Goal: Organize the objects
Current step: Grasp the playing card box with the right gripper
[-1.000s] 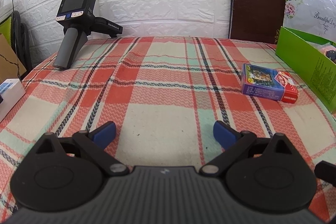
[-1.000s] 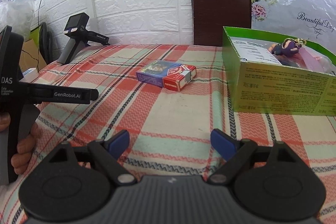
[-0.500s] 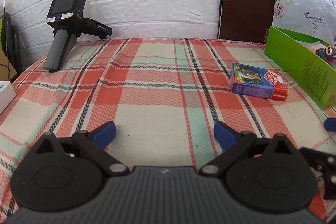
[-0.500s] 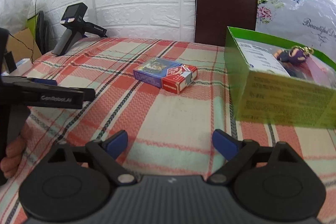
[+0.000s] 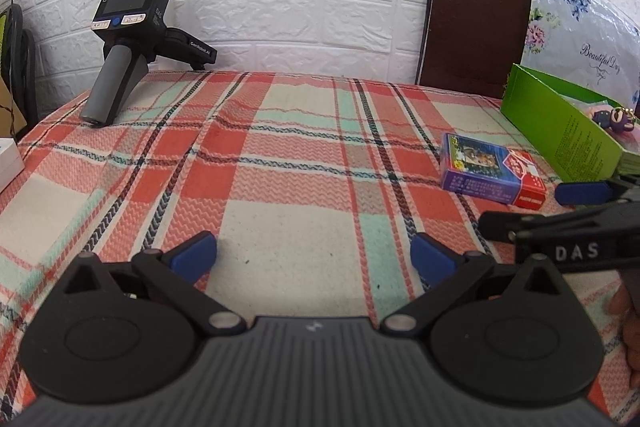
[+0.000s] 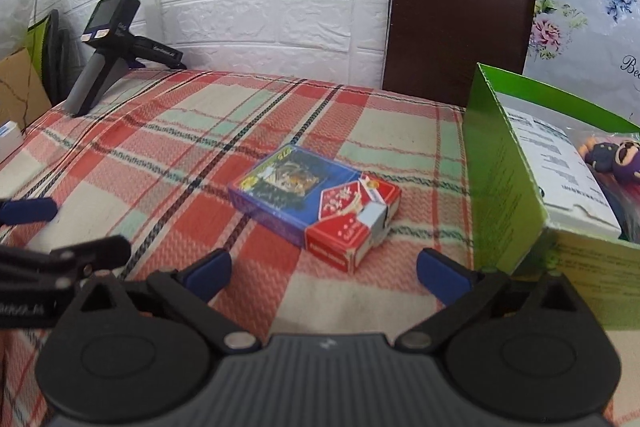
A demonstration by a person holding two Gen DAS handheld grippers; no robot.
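Observation:
A blue and red card box (image 6: 316, 205) lies flat on the plaid tablecloth (image 6: 160, 155), just ahead of my right gripper (image 6: 324, 269). Its jaws are opening wide and nothing is between them. To the right of the card box stands an open green box (image 6: 508, 163) holding a purple plush toy (image 6: 612, 157) and a white carton. My left gripper (image 5: 312, 253) hovers open and empty over bare cloth, with the card box (image 5: 492, 173) and green box (image 5: 560, 131) off to its right. One blue fingertip (image 5: 584, 193) of the right gripper shows at the right edge of the left wrist view.
A spare handheld gripper device (image 5: 124, 47) stands at the table's far left corner. A dark brown chair back (image 5: 476, 15) leans against the white brick wall behind the table. A white box (image 5: 8, 163) sits at the left edge, beside brown cardboard (image 6: 20, 95).
My right gripper has moved forward towards the card box, which now looms larger, and its jaws have widened. It has come into the left wrist view at the right. The left gripper stayed put.

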